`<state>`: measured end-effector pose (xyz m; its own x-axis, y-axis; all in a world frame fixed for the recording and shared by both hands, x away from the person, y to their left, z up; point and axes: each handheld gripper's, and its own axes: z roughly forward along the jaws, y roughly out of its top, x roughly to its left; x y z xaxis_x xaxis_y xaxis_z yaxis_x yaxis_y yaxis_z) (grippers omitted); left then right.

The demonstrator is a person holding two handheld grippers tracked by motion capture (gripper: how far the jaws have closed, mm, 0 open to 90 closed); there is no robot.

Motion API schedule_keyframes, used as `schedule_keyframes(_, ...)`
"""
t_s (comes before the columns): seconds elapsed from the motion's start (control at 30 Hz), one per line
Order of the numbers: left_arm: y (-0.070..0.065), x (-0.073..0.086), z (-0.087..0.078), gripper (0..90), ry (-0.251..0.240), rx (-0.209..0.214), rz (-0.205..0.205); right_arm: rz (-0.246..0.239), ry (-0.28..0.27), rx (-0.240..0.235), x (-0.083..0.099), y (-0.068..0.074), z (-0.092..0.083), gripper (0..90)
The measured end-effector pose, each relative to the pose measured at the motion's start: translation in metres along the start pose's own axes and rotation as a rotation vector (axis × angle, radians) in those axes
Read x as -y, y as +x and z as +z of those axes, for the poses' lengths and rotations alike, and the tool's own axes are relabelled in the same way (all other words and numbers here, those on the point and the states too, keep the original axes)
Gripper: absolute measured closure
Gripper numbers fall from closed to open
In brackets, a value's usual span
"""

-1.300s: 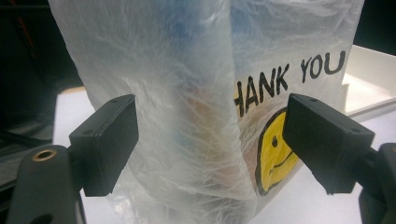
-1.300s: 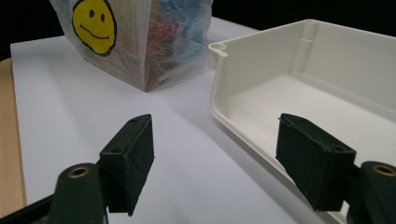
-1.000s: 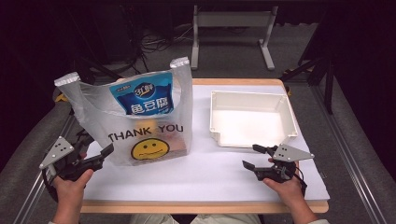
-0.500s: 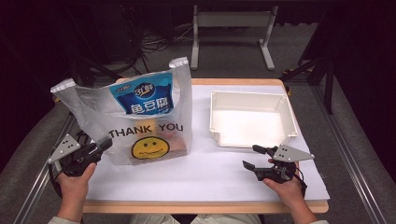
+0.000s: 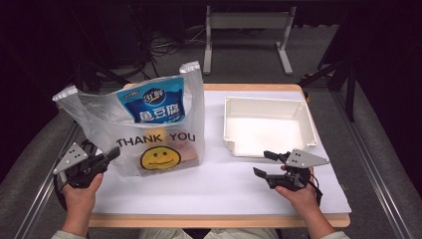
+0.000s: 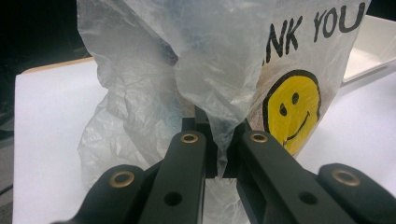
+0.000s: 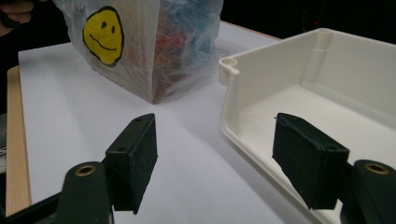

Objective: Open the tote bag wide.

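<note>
A clear plastic bag point(image 5: 149, 129) printed "THANK YOU" with a yellow smiley stands upright on the left of the table. Inside it are a blue snack packet point(image 5: 157, 107) and other items. My left gripper point(image 5: 113, 153) is at the bag's lower left side. In the left gripper view its jaws point(image 6: 219, 135) have just closed and pinch a fold of the bag's film point(image 6: 210, 70). My right gripper point(image 5: 263, 163) rests low on the table just in front of the white tray point(image 5: 263, 102). It is open point(image 7: 219, 158), with nothing between its pads.
The white tray point(image 7: 280, 60) holds nothing and sits at the right, its near corner close to my right gripper. A white sheet point(image 5: 214, 184) covers the wooden table. Bare sheet lies between the bag point(image 7: 154, 51) and the tray. Metal rails run along both table sides.
My left gripper's jaws went from wide open to shut on the bag's film, edging slightly toward the bag. The right gripper stayed put.
</note>
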<state>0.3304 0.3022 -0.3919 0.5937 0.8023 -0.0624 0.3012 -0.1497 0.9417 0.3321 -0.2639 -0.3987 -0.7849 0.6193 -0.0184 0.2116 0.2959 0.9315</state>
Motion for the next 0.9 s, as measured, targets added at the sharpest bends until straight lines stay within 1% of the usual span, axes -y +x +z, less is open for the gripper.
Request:
schedule_keyframes(0.13,0.000,0.000,0.000,89.8,-0.003,0.005,0.003,-0.023,-0.010,-0.012,-0.016,0.005,0.011,31.3)
schedule_keyframes(0.17,0.000,0.000,0.000,89.7,-0.003,0.005,0.003,-0.023,-0.010,-0.012,-0.016,0.005,0.011,31.3)
schedule_keyframes(0.2,0.000,0.000,0.000,89.7,-0.002,0.006,0.003,-0.034,-0.017,-0.022,-0.024,0.007,0.017,31.3)
schedule_keyframes(0.27,0.001,0.000,0.000,89.7,-0.003,0.009,0.003,-0.038,-0.020,-0.027,-0.026,0.008,0.019,31.4)
schedule_keyframes(0.37,0.001,0.000,0.000,89.7,-0.005,0.014,0.001,-0.044,-0.032,-0.047,-0.037,0.009,0.029,31.4)
schedule_keyframes(0.53,0.000,0.000,0.000,89.7,-0.002,0.015,0.004,-0.054,-0.049,-0.069,-0.053,0.011,0.044,31.2)
schedule_keyframes(0.57,0.000,0.000,0.000,89.7,-0.002,0.015,0.004,-0.054,-0.049,-0.069,-0.053,0.011,0.044,31.2)
schedule_keyframes(0.67,0.000,0.000,0.001,89.7,-0.002,0.018,0.005,-0.058,-0.060,-0.082,-0.065,0.013,0.058,30.7)
schedule_keyframes(0.7,0.000,0.000,0.001,89.7,-0.002,0.018,0.005,-0.058,-0.060,-0.082,-0.065,0.013,0.058,30.7)
schedule_keyframes(0.9,0.001,0.000,0.001,89.7,0.002,0.021,0.006,-0.078,-0.047,-0.104,-0.081,0.019,0.086,30.8)
